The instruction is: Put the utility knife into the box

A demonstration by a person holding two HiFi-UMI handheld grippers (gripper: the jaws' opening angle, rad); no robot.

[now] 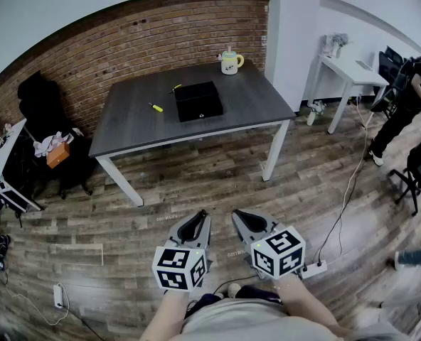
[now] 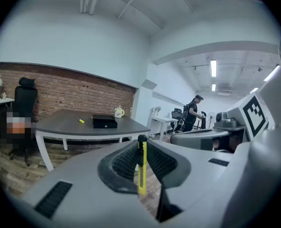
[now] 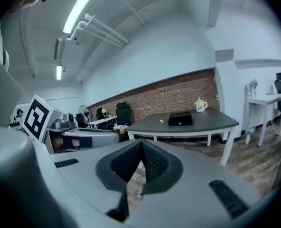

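A yellow utility knife [image 2: 142, 167] stands upright between the pads of my left gripper [image 2: 141, 144], which is shut on it. In the head view that gripper [image 1: 195, 226] is held low over the wooden floor, well short of the table. Beside it my right gripper [image 1: 247, 223] is shut with nothing between its pads [image 3: 141, 148]. The black box [image 1: 198, 100] lies with its lid down in the middle of the dark grey table [image 1: 260, 105]. It also shows far off as the box [image 2: 105, 121] and the box [image 3: 180, 119] in the two gripper views.
A small yellow item [image 1: 156, 107] lies on the table left of the box, and a mug [image 1: 230, 62] stands at the far edge. A black chair [image 1: 43, 105] and a white desk [image 1: 4, 158] are at the left. A person [image 1: 409, 98] stands by a white desk [image 1: 353, 73] at the right. Cables [image 1: 342, 212] cross the floor.
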